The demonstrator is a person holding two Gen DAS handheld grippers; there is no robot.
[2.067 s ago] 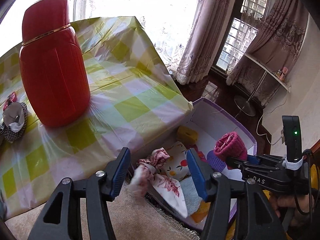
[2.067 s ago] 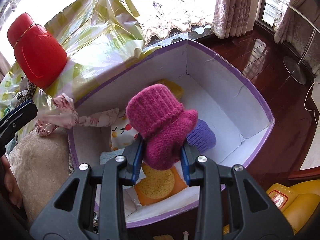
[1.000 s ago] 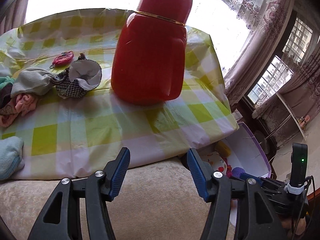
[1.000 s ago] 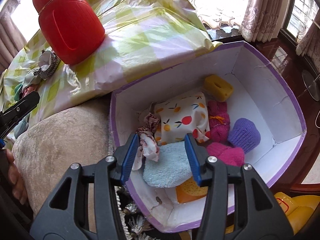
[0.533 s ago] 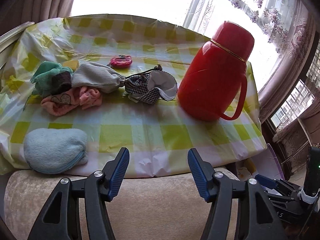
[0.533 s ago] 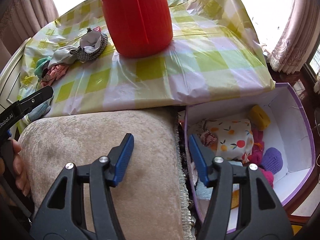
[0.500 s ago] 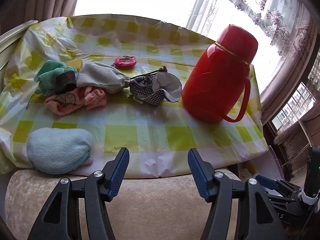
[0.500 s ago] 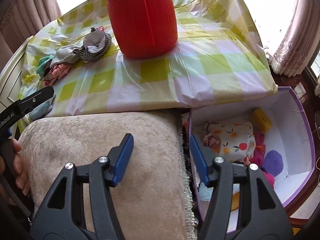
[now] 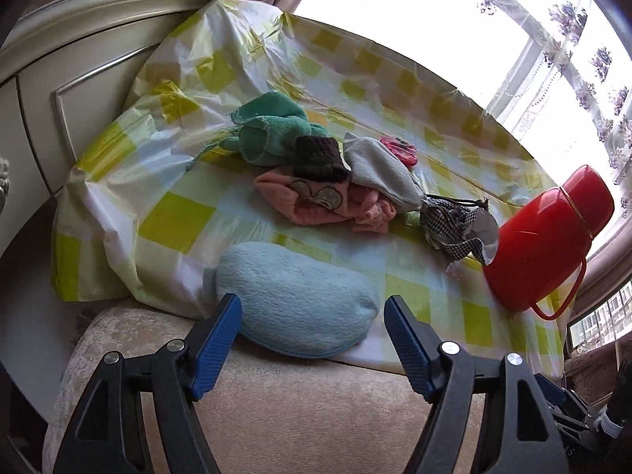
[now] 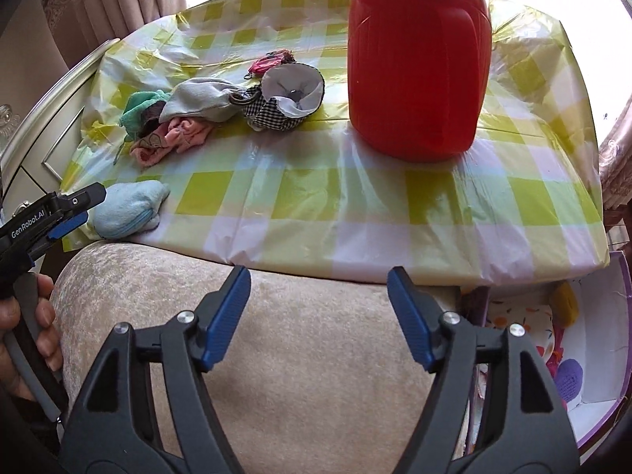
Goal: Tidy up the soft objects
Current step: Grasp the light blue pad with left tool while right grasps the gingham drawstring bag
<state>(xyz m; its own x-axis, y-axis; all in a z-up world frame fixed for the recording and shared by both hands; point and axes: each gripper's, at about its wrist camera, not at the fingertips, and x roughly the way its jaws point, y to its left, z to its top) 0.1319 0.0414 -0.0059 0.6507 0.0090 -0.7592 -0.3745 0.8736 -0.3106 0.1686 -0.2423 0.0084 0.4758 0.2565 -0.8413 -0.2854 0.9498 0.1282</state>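
Note:
A light blue plush pouch (image 9: 294, 300) lies at the near edge of the checked tablecloth (image 9: 181, 217), just beyond my left gripper (image 9: 312, 312), whose jaws are opening with nothing between them. Behind it sits a heap: a green towel (image 9: 272, 130), a dark knit piece (image 9: 318, 158), a pink cloth (image 9: 312, 201), a grey cloth (image 9: 383, 170) and a checkered pouch (image 9: 458, 225). My right gripper (image 10: 318, 298) hovers over a beige cushion (image 10: 296, 355), jaws opening and empty. The blue pouch (image 10: 126, 205) and heap (image 10: 177, 122) lie far left there. The purple-rimmed box (image 10: 604, 363) holds soft items.
A tall red thermos (image 10: 418, 59) stands on the table's right side, also the thermos (image 9: 545, 245) beside the checkered pouch. A cream cabinet (image 9: 79, 79) borders the table's left. A hand (image 10: 23, 339) holds the left gripper's handle. Curtains and a bright window lie behind.
Both grippers swung left, away from the box, and their jaws widened. The left view now faces the blue pouch and cloth heap up close; the box slid to the right view's edge.

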